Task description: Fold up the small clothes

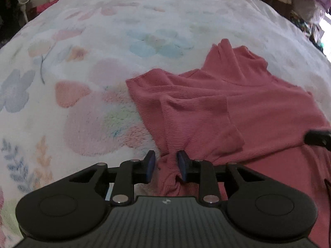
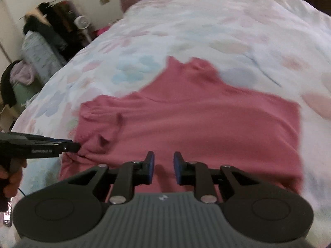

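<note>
Left wrist view, rumpled pink ribbed top, left hand-held gripper narrow, fabric bunched between its pads

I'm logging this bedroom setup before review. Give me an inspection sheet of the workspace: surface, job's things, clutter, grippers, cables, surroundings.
Surface: bed with a fluffy floral blanket.
Job's things: one pink ribbed top, spread out, its left sleeve folded inward, collar away from the cameras.
Clutter: nothing seen on the bed besides the top.
Grippers: left gripper has a bunched fold of the top between its jaws, with a gap showing at one pad; right gripper is over the top, jaws apart, nothing between them.
Cables: thin dark cable below the hand.
Surroundings: small white fan, piled clothes beside the bed.
</note>
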